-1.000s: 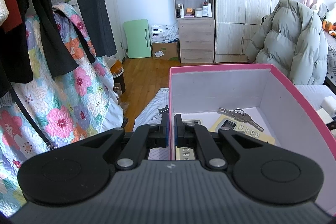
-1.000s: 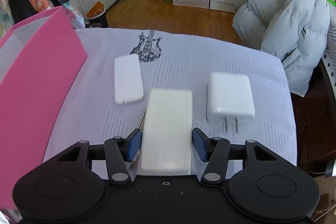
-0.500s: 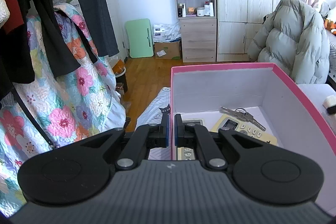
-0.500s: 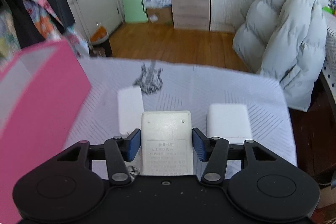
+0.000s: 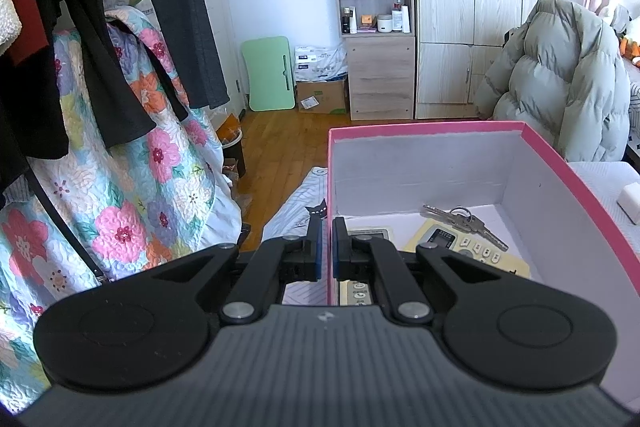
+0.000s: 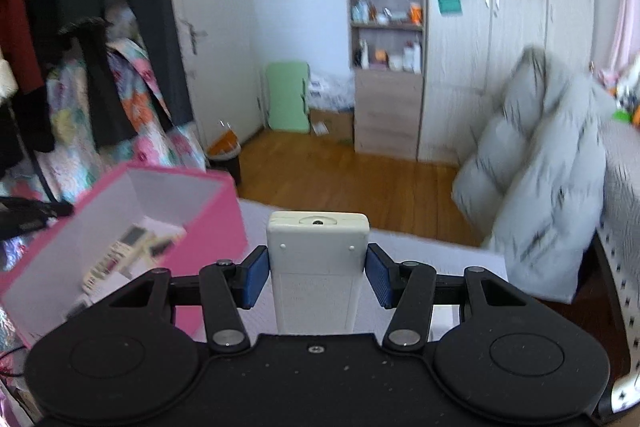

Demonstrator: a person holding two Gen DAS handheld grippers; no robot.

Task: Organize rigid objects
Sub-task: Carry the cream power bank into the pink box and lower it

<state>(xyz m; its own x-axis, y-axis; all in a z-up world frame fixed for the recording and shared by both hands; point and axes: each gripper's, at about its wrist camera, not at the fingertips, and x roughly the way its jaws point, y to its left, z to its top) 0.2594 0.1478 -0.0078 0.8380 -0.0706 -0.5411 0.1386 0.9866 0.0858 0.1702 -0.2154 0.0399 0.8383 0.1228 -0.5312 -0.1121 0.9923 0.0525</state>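
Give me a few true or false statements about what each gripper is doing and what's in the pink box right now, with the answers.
1. The left gripper is shut on the near wall of the pink cardboard box. True.
2. The right gripper is empty. False: it is shut on a white rectangular remote-like device.
3. A bunch of metal keys lies inside the box. True.
4. The box holds nothing but keys. False: a cream calculator-like device with buttons lies under them.
5. The white device already lies in the box. False: it is held above the bed beside the box.
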